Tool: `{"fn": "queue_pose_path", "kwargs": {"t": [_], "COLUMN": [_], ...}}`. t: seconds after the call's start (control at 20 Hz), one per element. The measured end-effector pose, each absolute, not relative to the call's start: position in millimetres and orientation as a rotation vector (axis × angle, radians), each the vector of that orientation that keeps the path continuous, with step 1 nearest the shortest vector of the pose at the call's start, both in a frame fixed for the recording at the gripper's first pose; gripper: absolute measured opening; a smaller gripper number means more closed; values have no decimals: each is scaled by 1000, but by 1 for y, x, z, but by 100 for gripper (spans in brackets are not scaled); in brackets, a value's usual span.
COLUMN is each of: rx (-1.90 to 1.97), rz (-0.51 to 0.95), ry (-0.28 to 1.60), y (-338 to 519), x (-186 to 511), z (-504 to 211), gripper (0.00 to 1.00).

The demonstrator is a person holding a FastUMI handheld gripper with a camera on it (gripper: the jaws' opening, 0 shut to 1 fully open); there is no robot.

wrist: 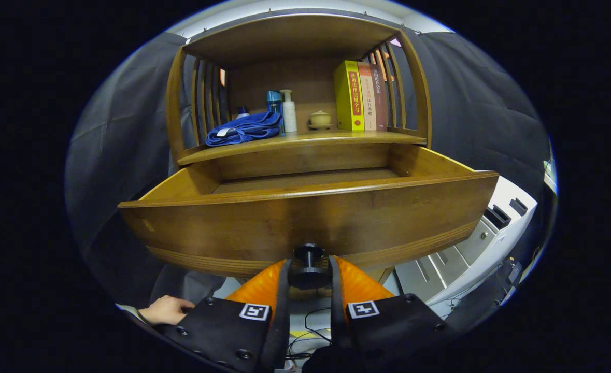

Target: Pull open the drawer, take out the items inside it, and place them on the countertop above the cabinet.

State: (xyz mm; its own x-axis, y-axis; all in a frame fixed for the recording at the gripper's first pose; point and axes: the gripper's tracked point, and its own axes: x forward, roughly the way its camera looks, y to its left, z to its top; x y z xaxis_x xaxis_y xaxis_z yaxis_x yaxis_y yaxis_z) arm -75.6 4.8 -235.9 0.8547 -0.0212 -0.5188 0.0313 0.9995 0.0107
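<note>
Gripper (309, 269), bottom centre of frame: both fingers clamped on the dark round drawer knob (309, 264), one on each side of its disc.

Wooden drawer (305, 220) fills the middle of the frame, pulled well out of the cabinet. Its front panel hides most of the interior; the visible strip of drawer floor near the back looks bare. Cannot tell whether items lie closer to the front.

Countertop (310, 139) above, centre frame, already busy: folded blue cloth (243, 129) at left, blue bottle (274, 103) and white pump bottle (288, 110) beside it, small lidded cup (320, 118) mid-shelf, row of books (359, 96) to the right. A person's hand (166, 310) rests at lower left.

Risks, as judged:
- More pull could bring the drawer off its runners; it already stands far out.
- Letting go carelessly could let the knob snag a finger and jog the drawer.
- The tall front panel forces a reach up and over, and clipping its top edge is likely.
- Free space on the countertop is scarce, mostly along the front edge, so a careless placement could topple a bottle or nudge the cup.
</note>
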Motion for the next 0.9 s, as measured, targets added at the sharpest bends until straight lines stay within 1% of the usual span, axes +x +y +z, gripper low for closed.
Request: {"fn": "queue_pose_path", "kwargs": {"t": [0.2, 0.25, 0.45, 0.6, 0.9], "rx": [15, 19, 31, 15, -34], "rz": [-34, -34, -54, -42, -15], "ry": [537, 534, 479, 434, 366], "y": [3, 3, -6, -5, 2], "x": [-78, -78, -75, -78, -67], "z": [-236, -238, -219, -195, -147], "gripper": [42, 47, 75, 96, 97]}}
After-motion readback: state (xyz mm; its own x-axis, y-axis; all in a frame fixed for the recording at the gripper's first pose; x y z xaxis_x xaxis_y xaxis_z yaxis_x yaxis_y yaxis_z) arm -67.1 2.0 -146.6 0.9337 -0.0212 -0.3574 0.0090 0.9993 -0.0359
